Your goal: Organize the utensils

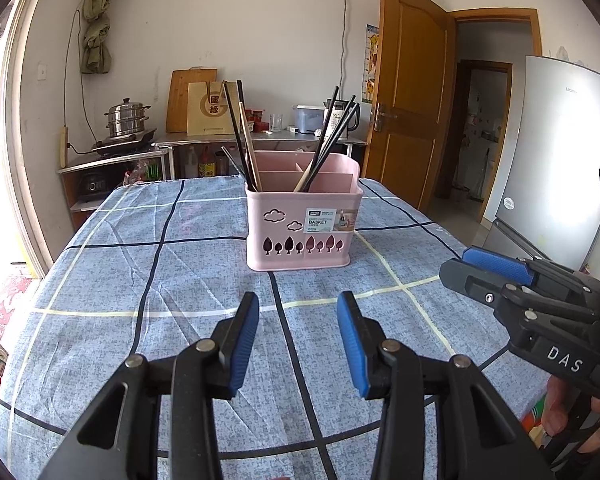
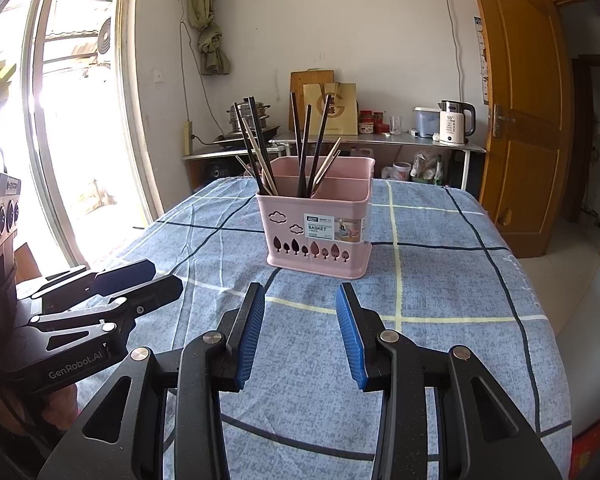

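A pink utensil basket (image 1: 300, 232) (image 2: 316, 236) stands upright in the middle of the table, which is covered by a blue checked cloth (image 1: 140, 280) (image 2: 440, 280). Black and wooden chopsticks (image 1: 242, 140) (image 2: 256, 148) lean in its left compartment. More chopsticks (image 1: 332, 132) (image 2: 312, 140) stand in a compartment further right. My left gripper (image 1: 298, 308) hovers over the cloth short of the basket, open, nothing between its blue pads. My right gripper (image 2: 300, 300) is beside it at about the same distance, also open and empty. Each gripper shows in the other's view: the right (image 1: 456, 266), the left (image 2: 166, 278).
A silver fridge (image 1: 560, 160) stands close to the table's right side, with a wooden door (image 1: 412, 100) behind it. At the back wall a counter (image 2: 380, 138) holds a kettle (image 2: 454, 122), jars and a steamer pot (image 1: 125, 118). A bright glass door (image 2: 72, 120) is at the left.
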